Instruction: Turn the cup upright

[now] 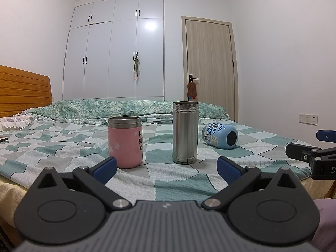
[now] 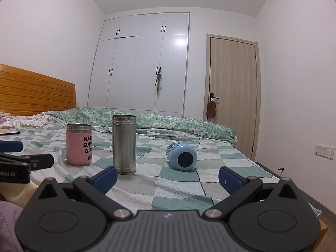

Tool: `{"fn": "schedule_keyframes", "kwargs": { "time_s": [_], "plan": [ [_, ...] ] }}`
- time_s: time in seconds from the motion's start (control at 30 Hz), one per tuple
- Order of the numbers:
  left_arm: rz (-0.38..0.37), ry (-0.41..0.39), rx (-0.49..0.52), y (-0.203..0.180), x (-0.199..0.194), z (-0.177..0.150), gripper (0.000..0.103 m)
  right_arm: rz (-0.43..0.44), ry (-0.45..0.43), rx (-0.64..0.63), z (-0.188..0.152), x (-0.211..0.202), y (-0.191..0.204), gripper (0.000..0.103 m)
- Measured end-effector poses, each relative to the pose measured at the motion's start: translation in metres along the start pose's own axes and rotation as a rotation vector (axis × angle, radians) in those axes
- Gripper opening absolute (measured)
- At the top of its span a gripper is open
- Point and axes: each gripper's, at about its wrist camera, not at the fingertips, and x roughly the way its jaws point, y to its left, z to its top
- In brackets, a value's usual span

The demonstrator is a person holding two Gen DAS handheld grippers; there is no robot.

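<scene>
Blue cup [image 2: 181, 155] sideways on bed [image 2: 178, 187]

1. Left wrist view: low, at the bed's [image 1: 178, 187] near edge, facing across it toward the wardrobe [image 1: 114, 48] and door [image 1: 210, 67].
2. Right wrist view: same height and heading, set further right.
3. Shared: pink cup [image 1: 125, 141], steel cup [image 1: 185, 132], toppled blue cup [image 1: 219, 135], wardrobe, door.
4. Each view catches the other gripper at its edge.

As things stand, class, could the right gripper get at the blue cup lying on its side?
Probably yes. The right gripper has its jaws open, and the blue cup lies just ahead on bare bedspread. The steel cup stands off to the left, apart.
</scene>
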Motion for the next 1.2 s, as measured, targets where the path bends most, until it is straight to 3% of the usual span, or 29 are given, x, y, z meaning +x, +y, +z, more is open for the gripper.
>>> {"fn": "schedule_keyframes", "kwargs": {
  "time_s": [0.6, 0.77, 1.2],
  "plan": [
    [0.003, 0.004, -0.001, 0.001, 0.000, 0.000, 0.103, -0.002, 0.003, 0.000, 0.001, 0.000, 0.000, 0.103],
    [-0.031, 0.019, -0.026, 0.003, 0.003, 0.010, 0.103, 0.030, 0.039, 0.008, 0.011, 0.007, -0.007, 0.103],
    [-0.070, 0.004, 0.019, -0.023, 0.077, 0.058, 0.103, 0.083, 0.170, -0.074, 0.069, 0.099, -0.034, 0.103]
  ]
}}
